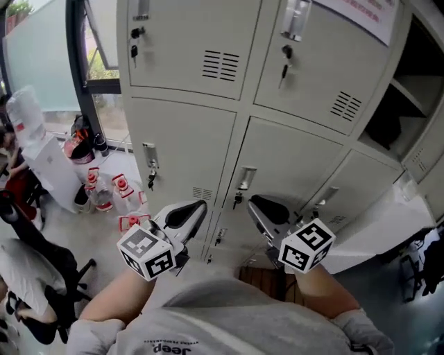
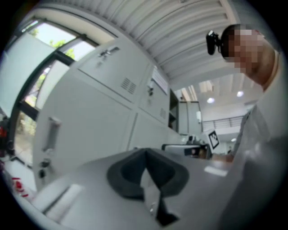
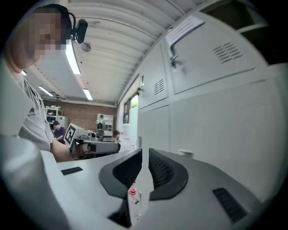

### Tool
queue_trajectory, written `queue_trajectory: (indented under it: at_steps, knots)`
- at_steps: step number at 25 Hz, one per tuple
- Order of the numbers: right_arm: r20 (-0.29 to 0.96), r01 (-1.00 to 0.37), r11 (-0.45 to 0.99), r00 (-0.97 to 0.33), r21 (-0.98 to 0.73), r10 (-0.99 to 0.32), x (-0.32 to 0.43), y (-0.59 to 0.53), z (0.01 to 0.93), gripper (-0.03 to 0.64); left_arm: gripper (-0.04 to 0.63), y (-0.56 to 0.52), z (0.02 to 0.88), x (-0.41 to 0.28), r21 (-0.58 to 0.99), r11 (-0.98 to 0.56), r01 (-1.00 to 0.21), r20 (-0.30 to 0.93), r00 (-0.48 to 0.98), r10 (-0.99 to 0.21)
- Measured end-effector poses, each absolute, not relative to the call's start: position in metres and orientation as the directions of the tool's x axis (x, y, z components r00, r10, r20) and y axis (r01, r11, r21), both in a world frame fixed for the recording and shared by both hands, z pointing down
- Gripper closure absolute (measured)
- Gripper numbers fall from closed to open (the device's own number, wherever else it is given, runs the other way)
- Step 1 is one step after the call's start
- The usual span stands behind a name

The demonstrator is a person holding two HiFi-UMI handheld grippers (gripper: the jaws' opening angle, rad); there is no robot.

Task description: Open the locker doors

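A bank of grey lockers (image 1: pixel 277 159) fills the head view. The near doors are closed, and keys hang in their locks (image 1: pixel 150 180). At the upper right one compartment (image 1: pixel 409 97) stands open and shows a dark shelf. A pale door leaf (image 1: pixel 388 222) hangs out at the lower right. My left gripper (image 1: pixel 198 206) and right gripper (image 1: pixel 255 202) hover side by side in front of the lower doors, touching neither. In the left gripper view the left gripper (image 2: pixel 146 155) is shut and empty. The right gripper (image 3: pixel 145 152) is also shut, with nothing held.
Bottles with red labels (image 1: pixel 104 194) stand on the floor at the left, below a window (image 1: pixel 41 55). An office chair (image 1: pixel 41 263) sits at the lower left. A paper notice (image 1: pixel 368 14) is stuck on an upper door.
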State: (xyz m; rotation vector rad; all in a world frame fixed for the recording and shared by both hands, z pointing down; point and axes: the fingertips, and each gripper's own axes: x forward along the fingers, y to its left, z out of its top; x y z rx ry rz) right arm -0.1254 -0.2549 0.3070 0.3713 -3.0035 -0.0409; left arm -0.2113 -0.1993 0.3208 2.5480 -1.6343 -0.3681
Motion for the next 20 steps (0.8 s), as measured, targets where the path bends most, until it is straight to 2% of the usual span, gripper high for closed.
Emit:
queue_trajectory:
  at_steps: [3,5,7,10,14,20]
  knots:
    - [0.162,-0.098,0.994,-0.981,0.046,-0.105,-0.235,-0.224,0.345,0.595,0.591,-0.147,0.362,-0.284,0.237,-0.239,-0.942,-0.083,0.225,-0.971]
    - [0.194,-0.056,0.996,-0.979,0.062,-0.067,-0.305,-0.210,0.362,0.542,0.591,-0.112,0.379,-0.323,0.235,-0.133,-0.963,-0.048,0.125,-0.991]
    - [0.206,-0.091,0.991,-0.972,0.099,-0.109,-0.362,-0.208,0.371,0.480,0.591,-0.082,0.389,-0.353,0.238,-0.059,-0.969,-0.029,0.054,-0.998]
    - [0.187,-0.212,0.966,-0.953,0.150,-0.238,-0.413,-0.224,0.371,0.456,0.591,-0.054,0.397,-0.381,0.246,-0.008,-0.969,-0.019,0.004,-1.000]
    - [0.205,-0.331,0.934,-0.913,0.137,-0.354,-0.448,-0.243,0.374,0.410,0.591,-0.043,0.407,-0.403,0.257,-0.012,-0.966,-0.011,0.010,-1.000]
    - [0.267,-0.367,0.928,-0.889,0.066,-0.371,-0.478,-0.257,0.387,0.388,0.591,-0.050,0.407,-0.411,0.262,-0.052,-0.964,-0.011,0.051,-0.999]
